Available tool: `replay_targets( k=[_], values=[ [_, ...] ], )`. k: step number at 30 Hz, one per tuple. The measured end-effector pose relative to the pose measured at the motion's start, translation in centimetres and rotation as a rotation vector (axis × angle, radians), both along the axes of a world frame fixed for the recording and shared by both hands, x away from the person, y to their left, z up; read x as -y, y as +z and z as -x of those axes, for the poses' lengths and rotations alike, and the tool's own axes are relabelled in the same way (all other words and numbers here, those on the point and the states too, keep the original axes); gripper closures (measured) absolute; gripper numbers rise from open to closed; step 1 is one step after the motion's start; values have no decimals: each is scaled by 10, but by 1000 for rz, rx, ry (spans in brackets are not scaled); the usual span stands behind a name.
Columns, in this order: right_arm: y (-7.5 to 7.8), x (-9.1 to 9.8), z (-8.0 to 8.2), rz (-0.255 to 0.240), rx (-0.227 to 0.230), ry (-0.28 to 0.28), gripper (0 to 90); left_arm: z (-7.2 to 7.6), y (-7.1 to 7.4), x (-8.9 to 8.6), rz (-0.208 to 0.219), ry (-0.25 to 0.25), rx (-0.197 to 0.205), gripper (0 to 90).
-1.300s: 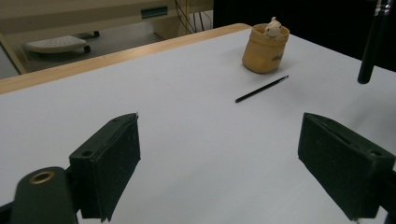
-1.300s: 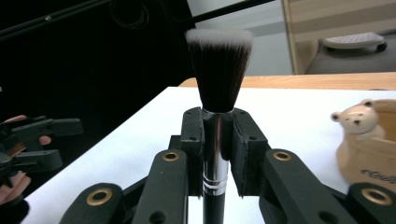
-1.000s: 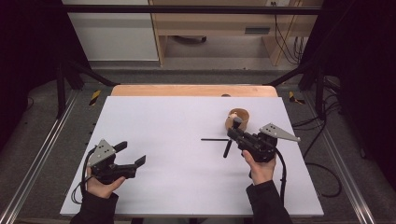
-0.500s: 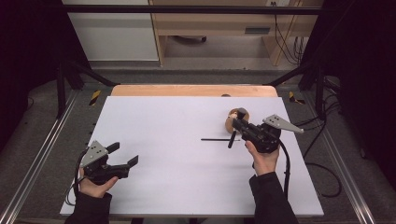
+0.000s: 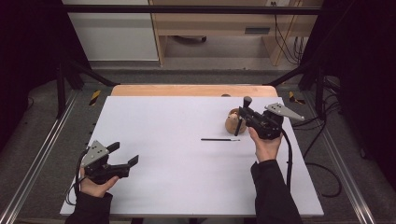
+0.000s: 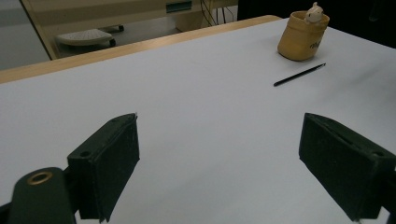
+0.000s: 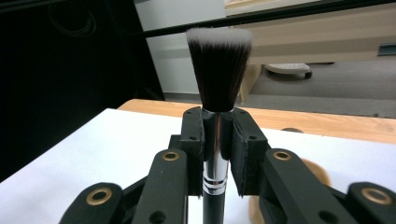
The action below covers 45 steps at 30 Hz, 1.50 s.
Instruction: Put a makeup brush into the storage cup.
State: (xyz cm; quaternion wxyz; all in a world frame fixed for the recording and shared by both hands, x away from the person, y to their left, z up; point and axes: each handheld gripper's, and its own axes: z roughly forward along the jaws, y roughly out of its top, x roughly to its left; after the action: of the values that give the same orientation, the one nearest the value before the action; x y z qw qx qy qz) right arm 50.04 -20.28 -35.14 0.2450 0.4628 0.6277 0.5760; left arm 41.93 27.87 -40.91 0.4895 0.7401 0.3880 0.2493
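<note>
My right gripper (image 5: 243,115) is shut on a makeup brush (image 7: 217,93) with a chrome ferrule and dark, white-tipped bristles; the brush (image 5: 241,116) stands nearly upright, bristles up, over the tan wooden holder (image 5: 232,122) at the table's right. A thin black stick-like tool (image 5: 219,139) lies flat on the white tabletop just left of that hand. In the left gripper view the holder (image 6: 302,36) has a small pale figure on its rim, with the thin tool (image 6: 299,74) in front of it. My left gripper (image 5: 125,155) rests open at the near left, nothing between its pads (image 6: 107,163).
The white tabletop (image 5: 168,140) has a wooden strip (image 5: 191,90) along its far edge. Metal frame rails (image 5: 37,158) run along both sides. Cables (image 5: 322,163) trail off the right side. A wooden bench (image 5: 219,23) stands beyond on the floor.
My right gripper has carried the brush up and away toward the wooden holder, the brush turning from slanted to nearly upright. The left gripper has hardly moved.
</note>
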Motion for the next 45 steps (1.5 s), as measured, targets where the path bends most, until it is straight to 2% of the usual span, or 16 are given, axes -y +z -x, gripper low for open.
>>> replay_targets(
  k=[8,23,27,32,45],
  values=[
    [5,7,-13,20,11,-55,772,-1,-1,0,1,4,0,112],
    [14,11,-32,60,22,-109,772,-1,-2,-3,7,18,7,112],
    [14,11,-37,77,26,-119,771,-1,-2,-3,8,18,7,112],
    [13,11,-43,75,30,-132,772,-1,-2,-4,8,22,7,112],
    [3,9,-61,94,39,-162,772,-1,-2,-4,1,19,7,112]
  ],
)
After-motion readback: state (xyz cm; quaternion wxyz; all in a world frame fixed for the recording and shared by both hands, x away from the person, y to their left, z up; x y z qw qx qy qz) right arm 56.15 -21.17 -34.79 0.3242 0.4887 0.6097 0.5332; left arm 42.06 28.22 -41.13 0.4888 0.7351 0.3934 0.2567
